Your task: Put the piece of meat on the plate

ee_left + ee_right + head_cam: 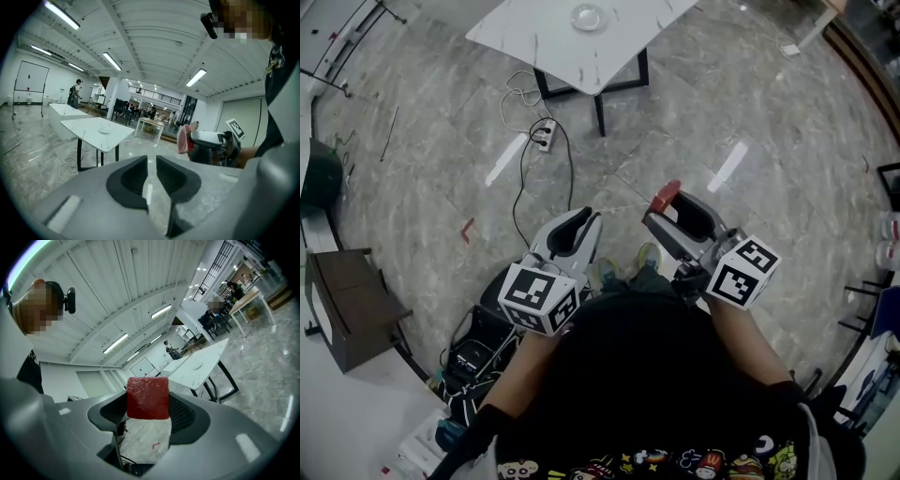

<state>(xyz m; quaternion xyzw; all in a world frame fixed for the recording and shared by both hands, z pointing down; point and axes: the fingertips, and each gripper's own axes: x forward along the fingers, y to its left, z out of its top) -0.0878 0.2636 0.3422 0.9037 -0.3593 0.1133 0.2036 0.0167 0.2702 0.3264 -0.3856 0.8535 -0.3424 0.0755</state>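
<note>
I have the piece of meat [147, 397] in my right gripper [661, 208]. The jaws are squeezed on its two sides, so the picking up is done. The meat is up in the air in front of my body, above the floor, and it touches nothing but the jaws.

The plate [588, 17] is not close yet. It sits on the white surface [544, 37], well apart from me across the floor. It looks empty, though it is small from here. I think I must walk over, bring the meat above the plate, lower it and let go. So the bigger half of the job is left.

The meat is a flat red block. It sits at the tip of the jaws, pointing ahead towards the surface. One wide flat face looks back along the gripper. That face is nearly square, maybe a bit taller than wide, so I cannot pick its long side for sure.

My left gripper [581, 225] has its jaws pulled together with nothing between them.
</note>
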